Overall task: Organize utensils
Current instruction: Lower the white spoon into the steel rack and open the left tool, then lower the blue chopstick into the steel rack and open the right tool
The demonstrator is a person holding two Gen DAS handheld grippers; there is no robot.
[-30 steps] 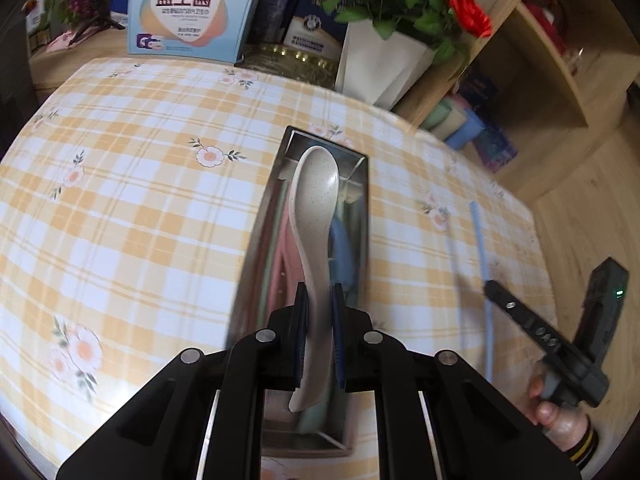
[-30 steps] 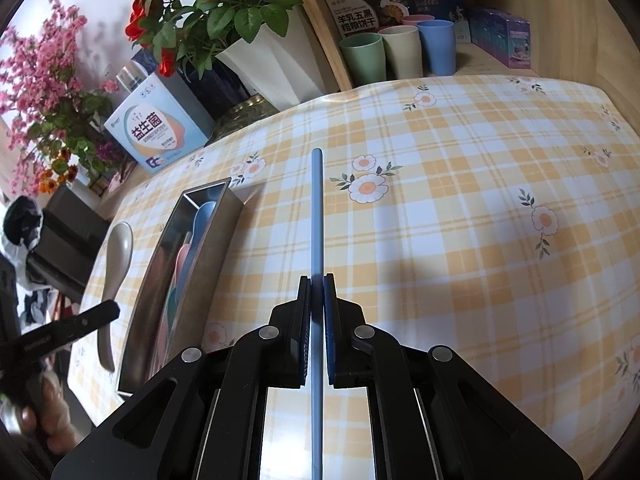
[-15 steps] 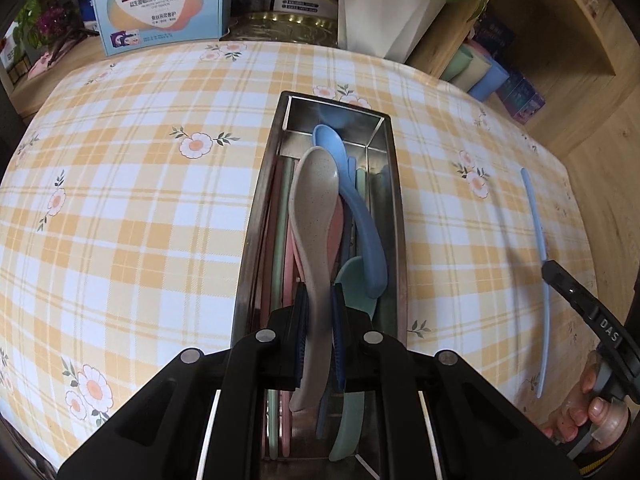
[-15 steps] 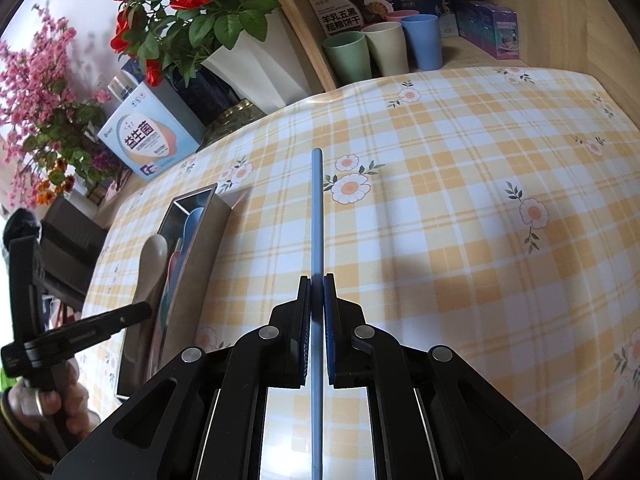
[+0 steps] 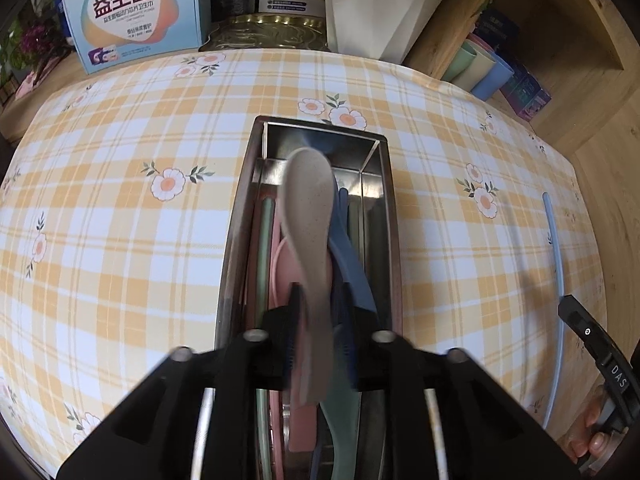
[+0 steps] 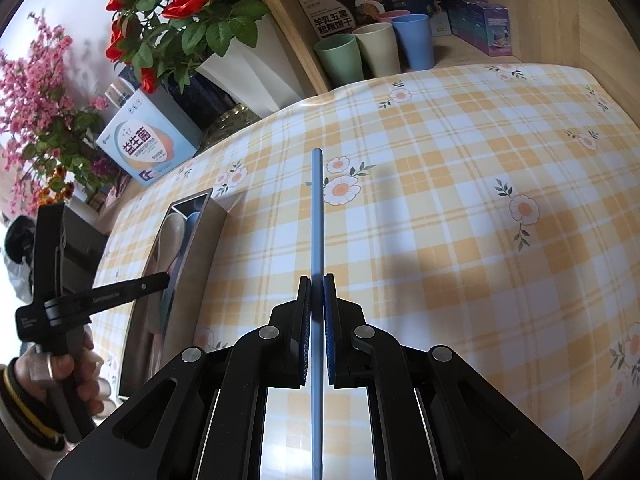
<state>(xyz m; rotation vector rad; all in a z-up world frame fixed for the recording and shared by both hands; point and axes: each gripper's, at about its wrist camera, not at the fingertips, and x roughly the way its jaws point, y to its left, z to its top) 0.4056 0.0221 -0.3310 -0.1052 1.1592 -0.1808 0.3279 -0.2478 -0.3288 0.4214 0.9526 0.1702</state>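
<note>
**Two grippers, two utensils over a checked worktop**

Two black grippers work above a worktop (image 6: 460,200) covered in yellow-checked, flower-printed cloth. The left gripper (image 5: 320,312) sits low over a long steel tray (image 5: 390,216), its fingers parted a little around the handle of a beige speckled spoon (image 5: 308,216) — whether they grip the blurred handle cannot be told. The spoon's bowl points to the tray's far end, above pink, green and blue utensils lying lengthwise inside. To the right of the tray, the right gripper (image 6: 316,300) has its fingers closed on a thin blue chopstick (image 6: 317,216), which points straight ahead above the cloth. Behind the worktop stand a blue printed box (image 5: 132,12) and a white vase (image 6: 256,68) of red roses — three cups (image 6: 376,54) wait on a wooden shelf.
</note>
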